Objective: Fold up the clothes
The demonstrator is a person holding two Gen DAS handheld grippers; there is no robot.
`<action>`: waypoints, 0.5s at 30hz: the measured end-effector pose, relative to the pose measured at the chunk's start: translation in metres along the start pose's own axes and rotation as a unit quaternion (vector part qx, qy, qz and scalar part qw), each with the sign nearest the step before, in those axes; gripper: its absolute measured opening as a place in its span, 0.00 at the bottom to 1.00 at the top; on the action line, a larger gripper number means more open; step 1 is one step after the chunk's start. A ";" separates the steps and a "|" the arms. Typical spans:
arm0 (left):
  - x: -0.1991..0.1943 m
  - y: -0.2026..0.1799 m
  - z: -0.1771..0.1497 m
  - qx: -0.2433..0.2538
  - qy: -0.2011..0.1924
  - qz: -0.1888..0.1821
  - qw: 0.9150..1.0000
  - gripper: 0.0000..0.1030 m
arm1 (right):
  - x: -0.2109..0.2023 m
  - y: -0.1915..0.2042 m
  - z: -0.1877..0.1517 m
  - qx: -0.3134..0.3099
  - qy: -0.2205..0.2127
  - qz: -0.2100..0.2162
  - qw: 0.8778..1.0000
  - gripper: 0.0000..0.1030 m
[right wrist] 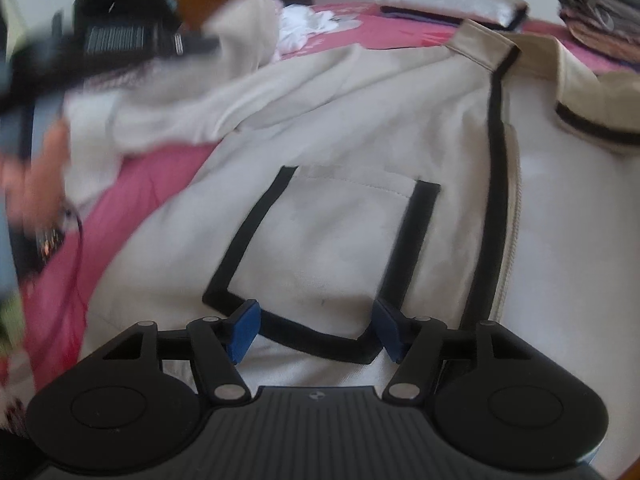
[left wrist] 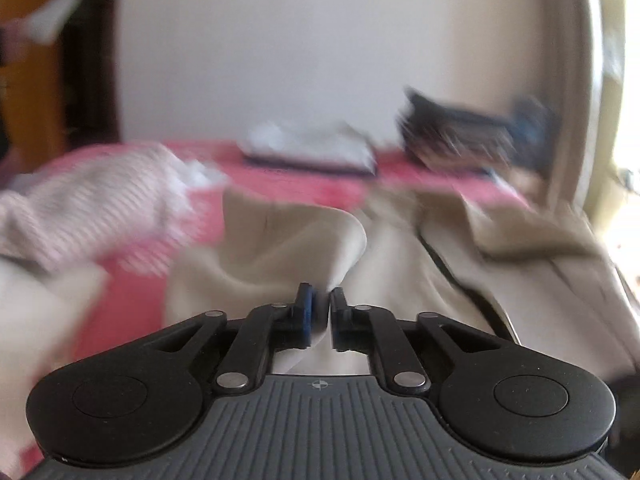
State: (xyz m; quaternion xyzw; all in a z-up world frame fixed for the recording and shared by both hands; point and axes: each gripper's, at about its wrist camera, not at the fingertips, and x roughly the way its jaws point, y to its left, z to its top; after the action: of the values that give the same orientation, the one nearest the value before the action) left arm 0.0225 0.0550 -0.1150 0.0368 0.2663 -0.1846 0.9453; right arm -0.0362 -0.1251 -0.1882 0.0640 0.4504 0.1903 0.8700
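A beige jacket (right wrist: 340, 128) with black trim, a zip and a black-edged pocket (right wrist: 332, 240) lies spread on a pink bedsheet (right wrist: 132, 184). My right gripper (right wrist: 316, 334) stands open just above the pocket's lower edge, with its blue pads either side of it and nothing pinched. In the left wrist view my left gripper (left wrist: 322, 308) is shut on a fold of the beige jacket (left wrist: 280, 248), and the cloth rises in a hump just past the fingertips. The right wrist view shows the jacket's sleeve (right wrist: 168, 104) lifted at the left, beside a person's blurred hand (right wrist: 32, 184).
A pink-and-white striped garment (left wrist: 88, 208) lies at the left. At the back of the bed are crumpled white cloth (right wrist: 304, 24), a folded white-and-dark stack (left wrist: 312, 148) and a dark pile (left wrist: 460, 132). A pale wall (left wrist: 280, 40) rises behind the bed.
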 end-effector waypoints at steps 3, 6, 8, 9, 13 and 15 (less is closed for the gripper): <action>-0.001 -0.007 -0.019 0.024 0.029 -0.027 0.999 0.36 | -0.003 -0.010 0.000 0.045 -0.008 0.015 0.999 0.63; -0.013 0.000 -0.026 0.021 0.023 -0.032 0.999 0.46 | -0.005 -0.021 0.001 0.091 -0.011 0.033 0.995 0.63; -0.019 0.009 -0.025 0.006 0.014 -0.033 0.999 0.51 | -0.006 -0.028 0.002 0.114 -0.010 0.044 0.992 0.63; -0.022 0.013 -0.024 -0.003 0.008 -0.031 0.999 0.51 | -0.006 -0.029 0.004 0.119 -0.006 0.047 0.992 0.63; -0.022 0.036 -0.013 -0.054 0.000 -0.007 0.999 0.55 | -0.021 -0.026 0.022 0.108 -0.020 0.038 0.993 0.63; -0.010 0.052 -0.003 -0.090 0.008 -0.001 0.996 0.58 | -0.029 -0.027 0.032 0.108 -0.035 0.042 0.993 0.63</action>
State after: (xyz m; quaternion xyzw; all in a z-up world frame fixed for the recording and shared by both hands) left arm 0.0323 0.1067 -0.1140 -0.0469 0.2895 -0.1603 0.9425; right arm -0.0181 -0.1592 -0.1551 0.1834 0.4346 0.1749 0.8642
